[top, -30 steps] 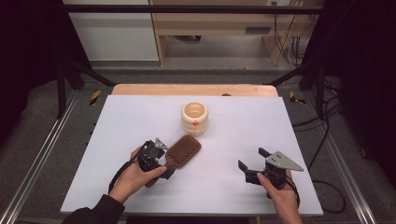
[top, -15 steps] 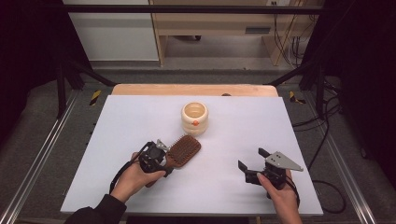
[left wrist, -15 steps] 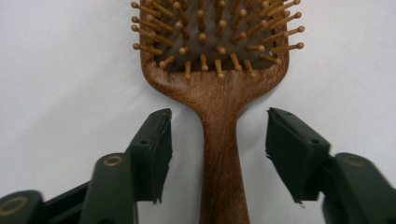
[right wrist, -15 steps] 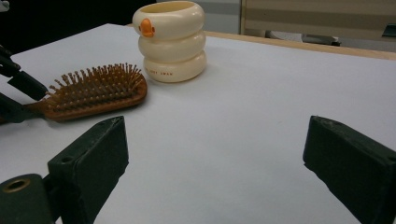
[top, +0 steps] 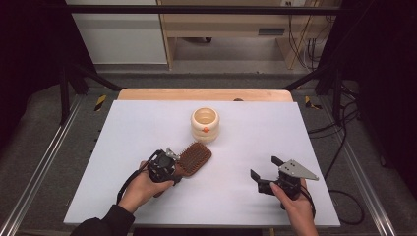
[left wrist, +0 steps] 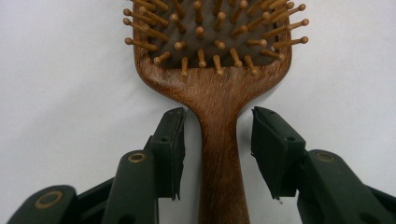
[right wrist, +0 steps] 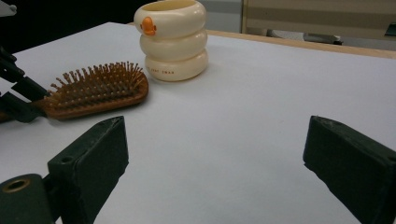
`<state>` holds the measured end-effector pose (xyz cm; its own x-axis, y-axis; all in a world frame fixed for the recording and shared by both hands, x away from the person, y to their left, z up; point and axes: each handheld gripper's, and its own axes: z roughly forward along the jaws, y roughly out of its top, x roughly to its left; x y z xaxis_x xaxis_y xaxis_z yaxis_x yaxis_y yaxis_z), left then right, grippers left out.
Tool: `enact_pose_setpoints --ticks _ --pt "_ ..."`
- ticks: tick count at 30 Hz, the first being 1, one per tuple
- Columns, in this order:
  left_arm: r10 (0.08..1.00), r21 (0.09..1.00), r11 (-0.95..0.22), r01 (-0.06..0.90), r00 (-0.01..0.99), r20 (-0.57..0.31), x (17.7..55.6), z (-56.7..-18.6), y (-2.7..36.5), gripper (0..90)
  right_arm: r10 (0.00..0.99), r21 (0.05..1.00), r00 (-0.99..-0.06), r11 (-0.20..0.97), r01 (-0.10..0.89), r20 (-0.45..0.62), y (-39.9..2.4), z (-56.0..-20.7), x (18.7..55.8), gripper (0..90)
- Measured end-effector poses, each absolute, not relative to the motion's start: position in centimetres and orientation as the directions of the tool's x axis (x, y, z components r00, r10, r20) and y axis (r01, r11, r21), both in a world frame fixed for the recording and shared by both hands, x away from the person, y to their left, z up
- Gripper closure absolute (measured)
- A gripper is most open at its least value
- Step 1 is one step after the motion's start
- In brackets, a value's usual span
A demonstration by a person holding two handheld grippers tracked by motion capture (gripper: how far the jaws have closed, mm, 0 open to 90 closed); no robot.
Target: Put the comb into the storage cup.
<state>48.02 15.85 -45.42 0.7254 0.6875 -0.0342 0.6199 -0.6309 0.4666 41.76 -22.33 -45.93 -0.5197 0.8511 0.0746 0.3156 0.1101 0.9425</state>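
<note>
A brown wooden hairbrush [top: 195, 156] [left wrist: 219, 88] [right wrist: 95, 88] lies bristles up on the white table top [top: 147, 123]. My left gripper [top: 176, 164] [left wrist: 217, 126] straddles its handle. The jaws have just been closing on it, but a narrow gap still shows on each side, so the pads do not press. A cream ring-stacked cup [top: 205, 124] [right wrist: 173, 39] with an orange duck bill stands upright just beyond the brush head. My right gripper [top: 264, 167] [right wrist: 215, 140] rests open at the front right with nothing between its jaws.
The wooden board edge [top: 204, 94] runs along the table's far side. Metal rails [top: 44, 162] flank the table. Cables [top: 339, 147] hang off to the right. Bare white surface lies between the two grippers.
The left gripper's jaws have drawn in around the brush handle. Both hands, the brush and the cup stay where they were.
</note>
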Motion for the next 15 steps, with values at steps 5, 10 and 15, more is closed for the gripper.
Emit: enact_pose_setpoints --ticks 5,10,15 --pt "0.684 0.465 -0.635 0.616 0.729 -0.031 48.01 -45.42 15.95 57.3 0.851 0.942 -0.52 0.111 0.316 0.075 -22.32 -45.94 41.76 6.9" --pt "0.679 0.464 -0.645 0.607 0.734 -0.016 47.96 -45.45 15.94 60.4 0.849 0.942 -0.523 0.112 0.317 0.075 -22.29 -45.96 41.75 6.9" --pt "0.667 0.465 -0.662 0.588 0.745 0.007 47.82 -45.47 15.79 64.0 0.849 0.941 -0.523 0.115 0.318 0.074 -22.27 -45.97 41.76 6.9"
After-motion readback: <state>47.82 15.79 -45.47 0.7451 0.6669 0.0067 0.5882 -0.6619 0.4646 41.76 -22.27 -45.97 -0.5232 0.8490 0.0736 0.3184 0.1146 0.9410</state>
